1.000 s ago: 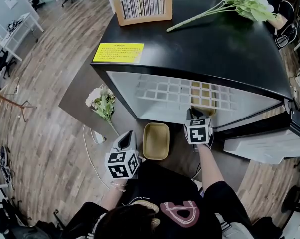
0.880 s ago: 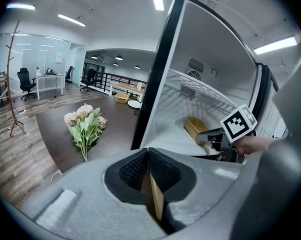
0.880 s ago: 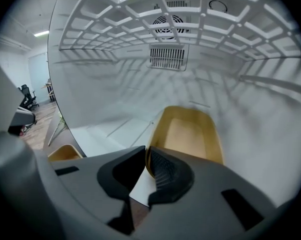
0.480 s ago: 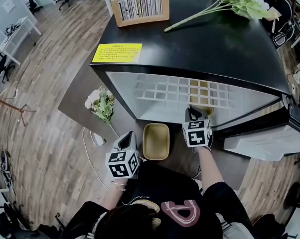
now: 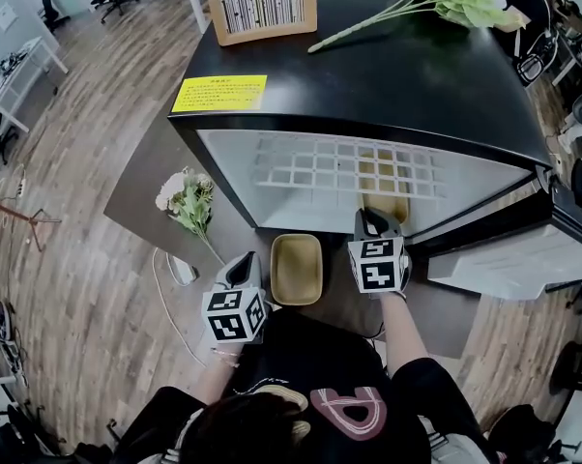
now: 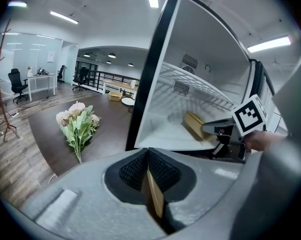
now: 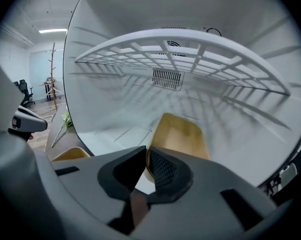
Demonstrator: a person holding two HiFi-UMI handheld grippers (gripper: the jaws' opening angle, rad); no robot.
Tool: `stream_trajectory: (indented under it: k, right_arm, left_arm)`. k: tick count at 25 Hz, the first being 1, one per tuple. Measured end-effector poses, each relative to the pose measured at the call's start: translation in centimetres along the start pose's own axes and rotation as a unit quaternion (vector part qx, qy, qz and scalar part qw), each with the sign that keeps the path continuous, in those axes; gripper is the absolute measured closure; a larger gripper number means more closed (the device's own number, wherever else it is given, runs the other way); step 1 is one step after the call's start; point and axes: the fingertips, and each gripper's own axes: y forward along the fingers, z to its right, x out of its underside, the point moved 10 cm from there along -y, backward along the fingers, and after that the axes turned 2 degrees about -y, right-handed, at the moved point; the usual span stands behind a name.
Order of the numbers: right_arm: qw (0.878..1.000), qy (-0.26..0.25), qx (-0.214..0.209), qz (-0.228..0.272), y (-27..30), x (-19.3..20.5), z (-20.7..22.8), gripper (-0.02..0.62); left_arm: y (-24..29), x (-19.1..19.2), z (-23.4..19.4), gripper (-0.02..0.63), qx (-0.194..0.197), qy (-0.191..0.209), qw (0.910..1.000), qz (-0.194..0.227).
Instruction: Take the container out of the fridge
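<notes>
Tilted down into the fridge (image 5: pixel 368 95), the right gripper's (image 5: pixel 376 220) jaws have just closed on the container's (image 7: pixel 183 136) rim, while the left gripper's (image 5: pixel 246 267) jaws pinch a second container (image 5: pixel 297 269), wood floor (image 5: pixel 88 211) around.

Right tool (image 5: pixel 373 220), jaws just closed further, seemingly grips container (image 5: pixel 388 207) inside fridge (image 5: pixel 388 75).

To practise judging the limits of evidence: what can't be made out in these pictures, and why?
1. Near rim of the container: in the right gripper view it is hidden behind the right gripper, whose jaws have just been closing on it.
2. The tan piece in the shut left gripper: the left gripper view shows only its thin edge.
3. Print on the yellow label: too small in the head view.
</notes>
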Motion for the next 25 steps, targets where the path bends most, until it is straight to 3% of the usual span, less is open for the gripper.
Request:
stream_trajectory:
  k: [25]
  right_arm:
    - [1.0, 0.009, 0.0, -0.025, -7.1, 4.5, -3.2, 0.564]
  left_arm:
    - [0.1, 1.8, 3.1, 0.594, 0.049, 0.029, 0.9983, -0.008]
